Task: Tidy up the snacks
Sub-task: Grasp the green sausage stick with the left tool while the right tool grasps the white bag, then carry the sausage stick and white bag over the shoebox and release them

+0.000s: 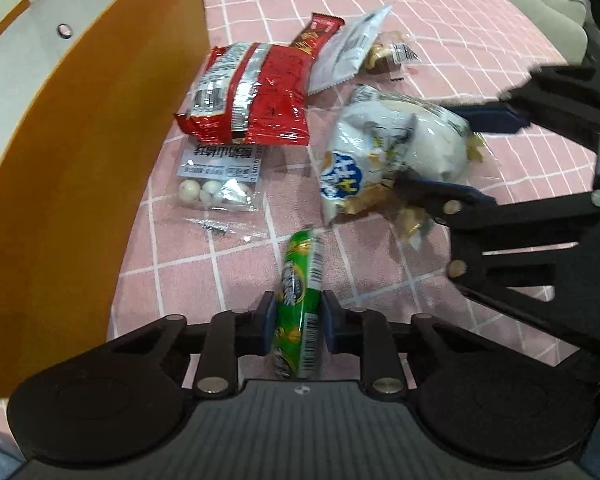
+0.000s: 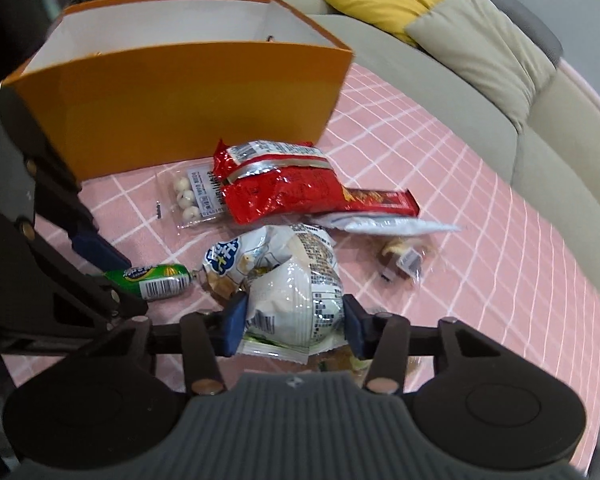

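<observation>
While the left claw (image 1: 296, 326) grips a green foil snack tube (image 1: 300, 304), the right claw (image 2: 294, 326) clamps a white crinkly snack bag (image 2: 288, 284), both seemingly bound for the open orange cardboard box (image 2: 188, 96).

Orange box (image 2: 188, 92) wall beside snack pile (image 2: 276, 192).

My left wrist view looks forward along the left gripper (image 1: 296, 326), low and close over the pink desk (image 1: 440, 40), with the orange box (image 1: 80, 160) hard on its left and the right gripper (image 1: 452, 152) coming in from its right. My right wrist view looks along the right gripper (image 2: 294, 322) toward the orange box (image 2: 188, 104) and the sofa (image 2: 480, 128) behind, the left gripper (image 2: 112, 268) at its left. Both share the snack pile (image 1: 260, 96) (image 2: 276, 188) between them.
</observation>
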`<state>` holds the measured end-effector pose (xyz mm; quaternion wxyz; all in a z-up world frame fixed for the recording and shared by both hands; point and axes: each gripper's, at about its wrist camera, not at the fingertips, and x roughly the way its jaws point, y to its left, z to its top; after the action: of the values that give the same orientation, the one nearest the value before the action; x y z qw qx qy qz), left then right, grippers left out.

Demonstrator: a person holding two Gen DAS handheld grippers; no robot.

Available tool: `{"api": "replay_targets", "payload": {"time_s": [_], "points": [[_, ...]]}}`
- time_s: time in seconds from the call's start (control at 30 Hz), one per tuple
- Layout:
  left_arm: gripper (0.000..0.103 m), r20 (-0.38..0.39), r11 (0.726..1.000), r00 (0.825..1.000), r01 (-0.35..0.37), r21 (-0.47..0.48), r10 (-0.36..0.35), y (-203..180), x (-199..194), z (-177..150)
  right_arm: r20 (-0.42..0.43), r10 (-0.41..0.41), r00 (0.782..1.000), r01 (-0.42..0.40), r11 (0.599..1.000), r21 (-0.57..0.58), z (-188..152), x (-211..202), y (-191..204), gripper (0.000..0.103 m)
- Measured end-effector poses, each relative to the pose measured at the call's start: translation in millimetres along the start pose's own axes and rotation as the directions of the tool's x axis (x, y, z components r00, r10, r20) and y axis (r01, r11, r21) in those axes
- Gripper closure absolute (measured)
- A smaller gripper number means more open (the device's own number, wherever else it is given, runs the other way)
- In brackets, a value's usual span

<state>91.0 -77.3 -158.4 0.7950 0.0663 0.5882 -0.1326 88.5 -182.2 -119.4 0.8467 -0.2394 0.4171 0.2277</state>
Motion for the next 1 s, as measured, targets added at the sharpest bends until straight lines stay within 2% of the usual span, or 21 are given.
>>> {"api": "replay_targets", "payload": {"time_s": [0.3, 0.63, 0.83, 1.0], "points": [[0.078, 0.080, 0.995, 0.997, 0.022, -0.094, -0.014, 12, -34, -13, 0.014, 0.037, 0.999, -0.039, 0.970, 0.239, -11, -29, -8, 0.059], [0.078, 0.201, 0.985, 0.980, 0.034, -0.171, 0.001, 26, -82, -20, 0.090, 0.051, 0.995, -0.082, 0.915, 0.396, -21, -69, -2, 0.060], [0.078, 0.301, 0.981, 0.954, 0.060, -0.187, -0.001, 38, -119, -20, 0.159, 0.048, 0.986, -0.109, 0.909, 0.403, -7, -91, -2, 0.060], [0.078, 0.363, 0.984, 0.932, 0.048, -0.171, 0.018, 52, -147, -15, 0.213, 0.071, 0.975, -0.147, 0.918, 0.369, 20, -101, -3, 0.061]]}}
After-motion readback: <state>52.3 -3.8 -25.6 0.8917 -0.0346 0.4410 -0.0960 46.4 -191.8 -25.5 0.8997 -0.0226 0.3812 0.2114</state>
